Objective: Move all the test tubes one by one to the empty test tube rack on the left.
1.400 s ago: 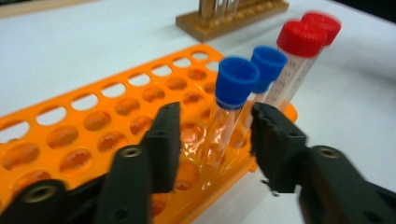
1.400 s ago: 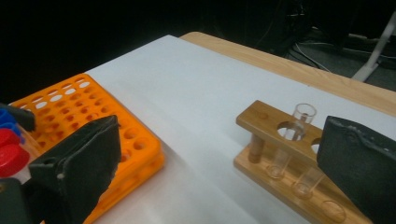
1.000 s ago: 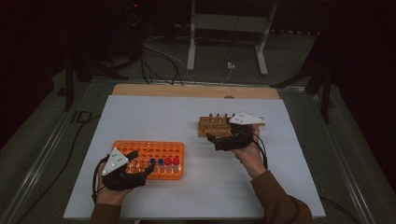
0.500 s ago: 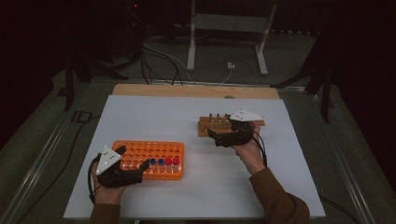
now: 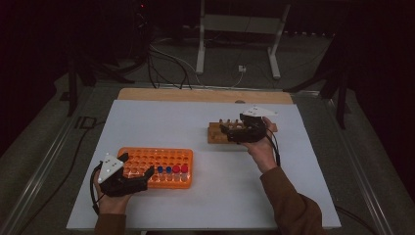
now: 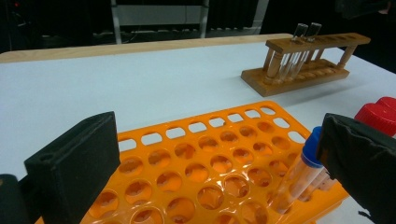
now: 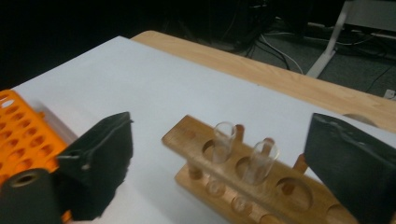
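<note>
Plainly, the work in hand was moving tubes between two racks, and the glass tubes stood upright in the wooden rack, two of them side by side near its end, directly ahead of the right hand-held gripper and between the lines of its jaws. That hand-held gripper was open with nothing clamped; its jaws had just been closing a little, yet the pads flanked the rack without pressing on any glass. To do the step well, the person would have needed to settle on a single tube, bring the pads down on either side of its upper part above the rack's top bar, and close gently, since thin glass would probably slip or crack under a hard squeeze. A straight upward lift would have kept the tube from binding in its hole or tipping the light rack.

Farther off, the left hand-held gripper was wide open, its jaws having just been opening, and held nothing. Between its jaws lay the orange rack, with a blue-capped tube just beside one pad and red caps beyond it. Both racks rested on the white surface, well apart from each other.
</note>
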`<state>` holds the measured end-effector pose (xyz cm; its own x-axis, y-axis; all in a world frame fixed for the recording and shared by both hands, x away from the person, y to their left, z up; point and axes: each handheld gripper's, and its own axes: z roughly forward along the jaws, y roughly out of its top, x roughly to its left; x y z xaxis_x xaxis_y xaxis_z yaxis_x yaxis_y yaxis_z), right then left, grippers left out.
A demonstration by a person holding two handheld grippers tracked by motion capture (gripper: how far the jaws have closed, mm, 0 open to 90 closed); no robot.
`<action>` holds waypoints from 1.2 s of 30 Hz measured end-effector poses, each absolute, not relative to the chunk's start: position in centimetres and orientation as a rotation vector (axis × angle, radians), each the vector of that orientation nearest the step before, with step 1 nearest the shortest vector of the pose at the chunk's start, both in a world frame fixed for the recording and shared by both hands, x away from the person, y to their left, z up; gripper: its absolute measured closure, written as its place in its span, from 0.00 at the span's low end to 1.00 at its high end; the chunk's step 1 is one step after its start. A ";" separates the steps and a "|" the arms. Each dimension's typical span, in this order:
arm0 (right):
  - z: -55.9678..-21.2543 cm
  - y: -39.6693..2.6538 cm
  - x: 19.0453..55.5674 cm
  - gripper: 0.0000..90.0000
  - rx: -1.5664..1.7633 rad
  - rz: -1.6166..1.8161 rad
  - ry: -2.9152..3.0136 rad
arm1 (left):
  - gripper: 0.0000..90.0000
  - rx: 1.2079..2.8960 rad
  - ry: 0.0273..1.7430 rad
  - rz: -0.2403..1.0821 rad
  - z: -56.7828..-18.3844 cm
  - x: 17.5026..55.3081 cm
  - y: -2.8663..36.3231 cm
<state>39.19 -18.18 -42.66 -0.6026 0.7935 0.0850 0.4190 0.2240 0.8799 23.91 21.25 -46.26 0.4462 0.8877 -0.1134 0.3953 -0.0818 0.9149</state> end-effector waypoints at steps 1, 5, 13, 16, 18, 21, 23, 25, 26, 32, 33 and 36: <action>-42.7 -18.2 39.4 0.15 1.122 1.326 2.119 | 0.00 1.677 1.124 0.603 -46.3 23.9 21.3; -43.2 -18.4 40.1 0.28 1.153 1.280 2.117 | 0.00 1.673 1.126 0.603 -46.3 23.9 21.2; -44.4 -18.8 40.9 0.68 1.197 1.235 2.119 | 0.01 1.682 1.126 0.607 -46.4 23.9 21.1; -44.9 -18.7 41.2 0.74 1.199 1.218 2.138 | 0.01 1.686 1.126 0.605 -46.5 23.9 21.0; -45.1 -18.7 41.3 0.77 1.208 1.209 2.139 | 0.01 1.693 1.123 0.609 -46.4 23.9 20.9; -45.4 -18.7 41.4 0.81 1.228 1.208 2.137 | 0.01 1.694 1.124 0.609 -46.5 24.0 20.9; -45.6 -18.6 41.5 0.83 1.230 1.197 2.147 | 0.01 1.693 1.124 0.610 -46.5 24.0 20.9; -45.7 -18.6 41.5 0.83 1.219 1.199 2.147 | 0.01 1.688 1.125 0.618 -46.5 23.9 20.9; -45.7 -18.6 41.5 0.83 1.218 1.199 2.148 | 0.01 1.687 1.124 0.622 -46.4 23.9 20.9; -45.8 -18.3 41.5 0.83 1.206 1.189 2.149 | 0.01 1.685 1.126 0.624 -46.4 23.9 20.9; -45.8 -18.3 41.5 0.83 1.204 1.190 2.148 | 0.01 1.687 1.125 0.623 -46.4 23.9 20.9; -45.9 -18.2 41.5 0.83 1.199 1.188 2.147 | 0.01 1.685 1.127 0.623 -46.5 23.9 20.9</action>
<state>41.52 -18.16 -45.86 -0.5470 0.8355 0.0523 0.4881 0.2675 0.8308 23.92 20.95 -46.47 0.4389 0.8932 -0.0976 0.3926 -0.0930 0.9150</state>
